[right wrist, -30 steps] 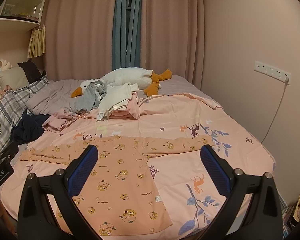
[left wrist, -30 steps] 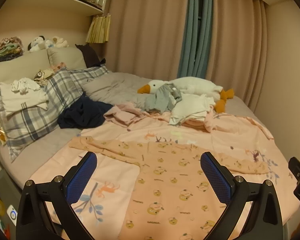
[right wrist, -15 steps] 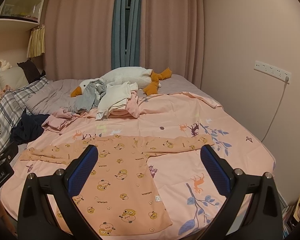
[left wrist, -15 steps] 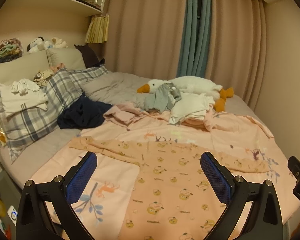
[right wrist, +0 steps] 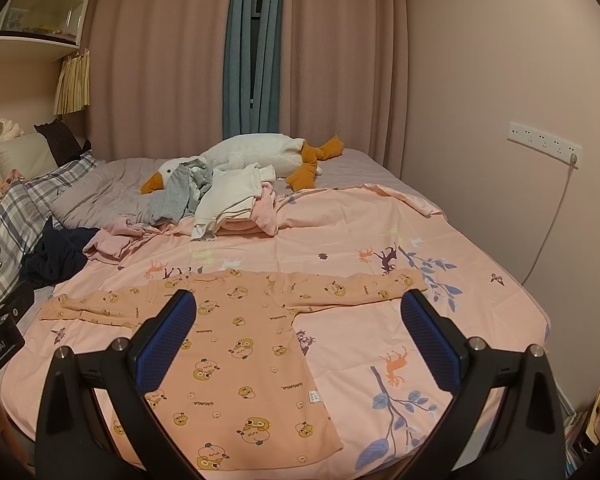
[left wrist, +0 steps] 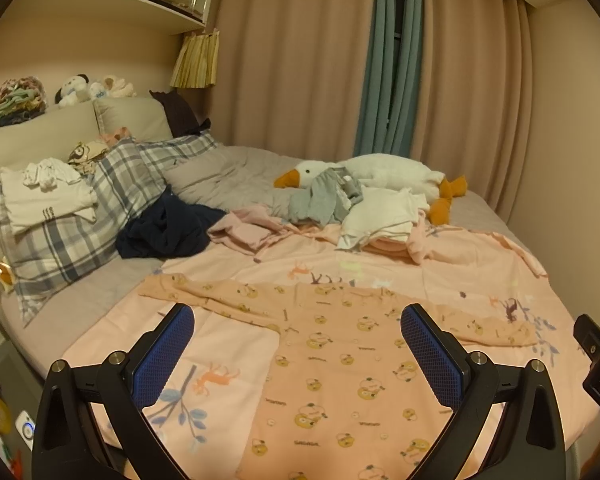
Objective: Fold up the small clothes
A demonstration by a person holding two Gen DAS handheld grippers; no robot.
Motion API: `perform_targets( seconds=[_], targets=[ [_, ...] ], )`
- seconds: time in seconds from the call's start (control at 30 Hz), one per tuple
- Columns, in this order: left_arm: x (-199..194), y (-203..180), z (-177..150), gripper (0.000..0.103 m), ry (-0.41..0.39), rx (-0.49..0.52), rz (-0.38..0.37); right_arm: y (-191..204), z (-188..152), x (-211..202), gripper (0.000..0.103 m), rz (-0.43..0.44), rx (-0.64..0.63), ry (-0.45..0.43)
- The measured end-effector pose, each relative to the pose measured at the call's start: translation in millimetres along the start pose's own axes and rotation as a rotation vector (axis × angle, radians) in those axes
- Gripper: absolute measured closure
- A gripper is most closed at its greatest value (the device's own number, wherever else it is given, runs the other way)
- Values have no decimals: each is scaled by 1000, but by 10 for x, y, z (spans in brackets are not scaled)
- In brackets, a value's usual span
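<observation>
Jaws wide apart above flat peach shirt.

My tongs: black frames, blue dimpled pads on left pair, same blue on right pair's pads. Small shirt under me – peach-orange, yellow cartoon faces, brown lettering. Quilt paler pink, scattered animals, blue leafy twigs. Pillow grey-white plaid. Plush goose white, orange beak and feet. Heap of clothes navy. Curtains dusty pink – teal strip in middle.
</observation>
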State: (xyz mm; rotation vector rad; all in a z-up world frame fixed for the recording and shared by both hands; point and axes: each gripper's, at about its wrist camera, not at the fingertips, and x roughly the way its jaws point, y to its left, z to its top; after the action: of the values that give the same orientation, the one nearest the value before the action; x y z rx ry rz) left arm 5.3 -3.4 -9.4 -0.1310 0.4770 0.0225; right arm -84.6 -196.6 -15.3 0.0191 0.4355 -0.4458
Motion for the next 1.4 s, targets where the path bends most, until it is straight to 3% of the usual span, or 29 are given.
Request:
perform_targets(
  seconds=[1.03, 1.23, 1.4],
  targets=[
    [-18, -92, -27, 1, -1, 8, -5, -74, -16, -43, 0, -20, 1, -1],
    [53, -105, -33, 1, 11, 10, -10, -88, -22, 28, 0, 4, 2, 8],
    [432, -43, 37, 1, 39, 3, -64, -218, 48, 377, 0, 81, 36, 28]
  ],
)
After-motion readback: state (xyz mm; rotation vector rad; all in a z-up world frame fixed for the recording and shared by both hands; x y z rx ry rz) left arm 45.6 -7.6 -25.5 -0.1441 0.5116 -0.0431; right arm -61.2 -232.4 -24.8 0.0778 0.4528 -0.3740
